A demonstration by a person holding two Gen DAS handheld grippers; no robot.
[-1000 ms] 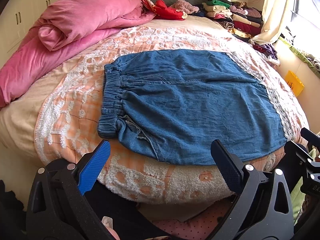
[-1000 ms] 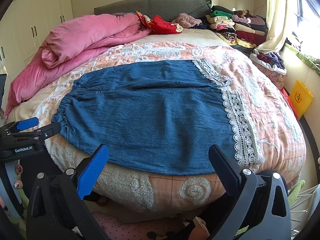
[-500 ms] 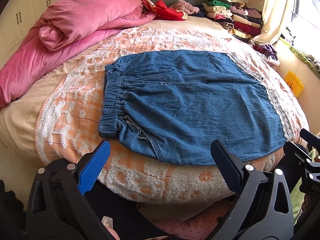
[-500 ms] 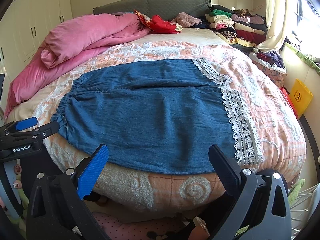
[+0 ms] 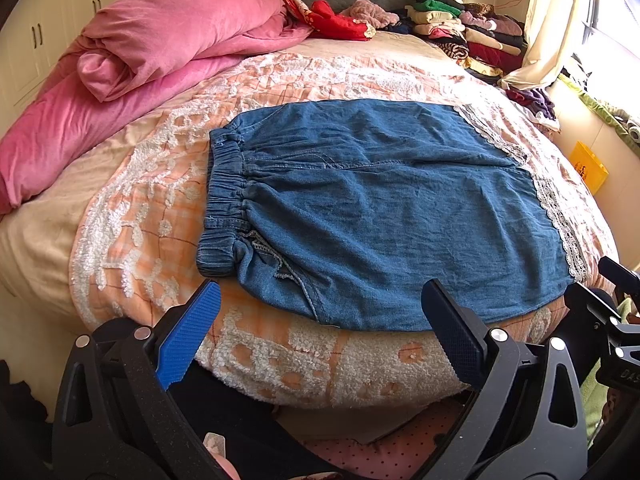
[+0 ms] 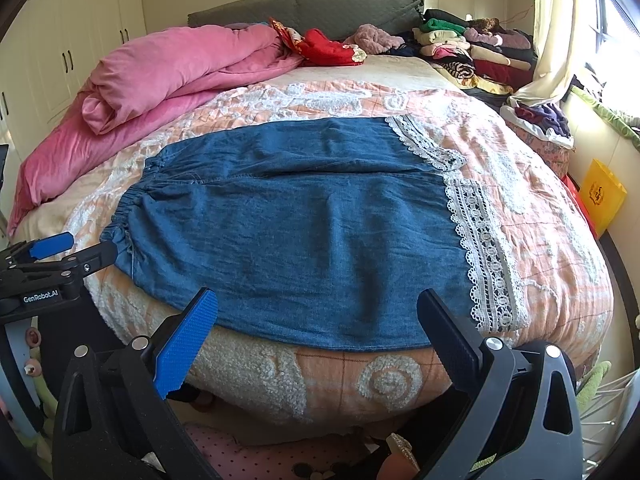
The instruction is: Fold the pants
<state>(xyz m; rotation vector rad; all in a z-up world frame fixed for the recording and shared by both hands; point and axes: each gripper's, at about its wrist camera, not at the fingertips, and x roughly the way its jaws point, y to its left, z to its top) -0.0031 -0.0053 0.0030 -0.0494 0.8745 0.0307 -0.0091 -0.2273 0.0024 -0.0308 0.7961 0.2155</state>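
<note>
Blue denim pants [image 5: 380,208] [image 6: 296,224] lie flat across the bed, elastic waistband [image 5: 224,204] at the left and white lace hems [image 6: 480,248] at the right. My left gripper [image 5: 320,312] hangs open just off the near edge of the bed, below the pants' waist end, holding nothing. Further right, my right gripper [image 6: 318,320] is also open and empty, in front of the pants' leg end. In the right wrist view the left gripper [image 6: 60,252] shows at the far left.
A peach and white quilt [image 5: 140,200] covers the bed. A rolled pink duvet [image 5: 160,40] lies at the back left, a red garment [image 5: 340,20] and stacked folded clothes [image 5: 472,28] by the headboard. A yellow bag [image 6: 602,196] stands beside the bed at the right.
Both grippers stay open and have barely shifted; the pants lie as before.
</note>
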